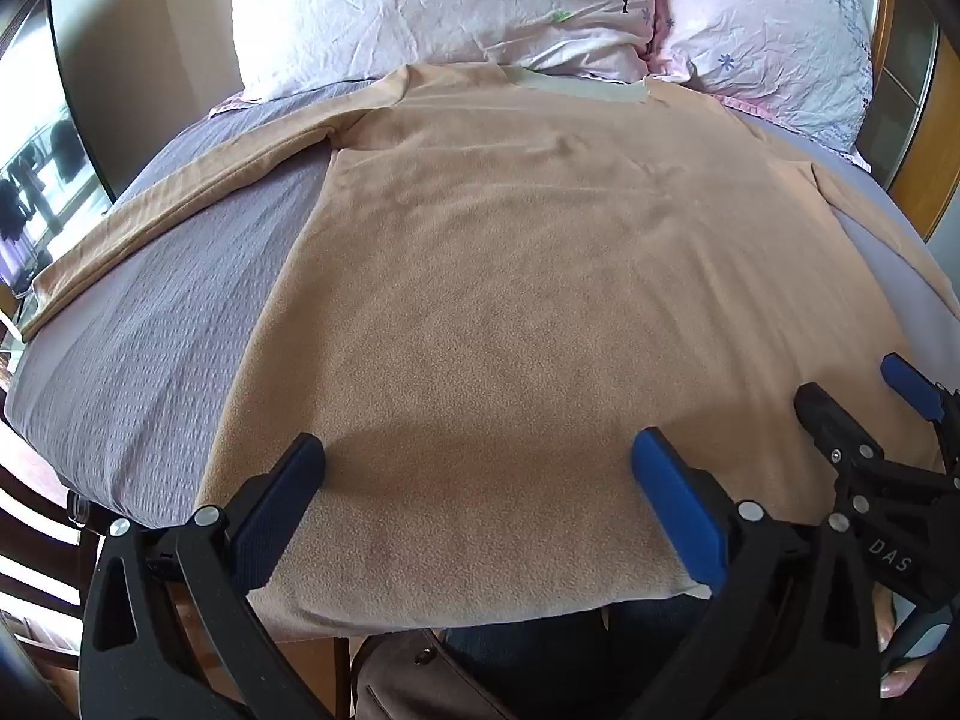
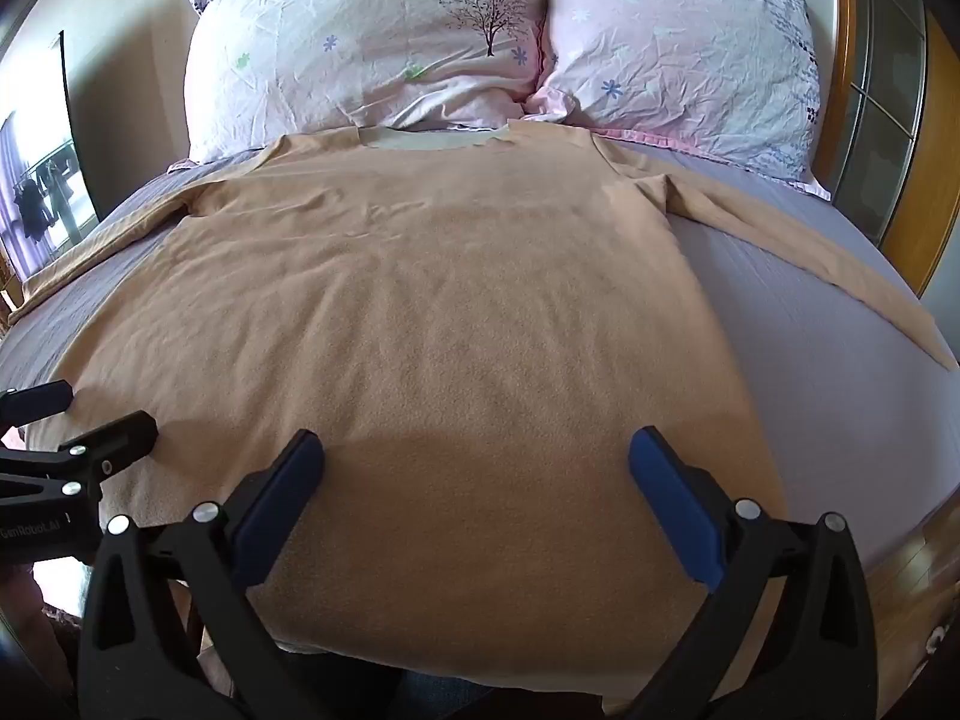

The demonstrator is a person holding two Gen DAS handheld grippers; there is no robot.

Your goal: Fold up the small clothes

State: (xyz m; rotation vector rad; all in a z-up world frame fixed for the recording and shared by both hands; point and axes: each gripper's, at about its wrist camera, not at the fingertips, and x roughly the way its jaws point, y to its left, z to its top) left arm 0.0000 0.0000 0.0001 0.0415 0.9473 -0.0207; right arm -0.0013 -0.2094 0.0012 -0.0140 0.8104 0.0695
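A tan long-sleeved shirt [image 1: 510,276] lies flat on the bed, collar toward the pillows, hem at the near edge, both sleeves spread out to the sides; it also shows in the right wrist view [image 2: 432,300]. My left gripper [image 1: 477,462] is open and empty above the hem, left of the middle. My right gripper [image 2: 477,459] is open and empty above the hem, right of the middle. The right gripper also shows at the right of the left wrist view [image 1: 864,402], and the left gripper at the left of the right wrist view [image 2: 90,414].
The bed has a grey-purple cover [image 1: 156,324]. Two flowered pillows [image 2: 372,42] [image 2: 690,54] lie at the head. A wooden headboard frame [image 2: 888,90] stands at the right, a window [image 2: 42,198] at the left. The person's legs [image 1: 570,648] are at the near edge.
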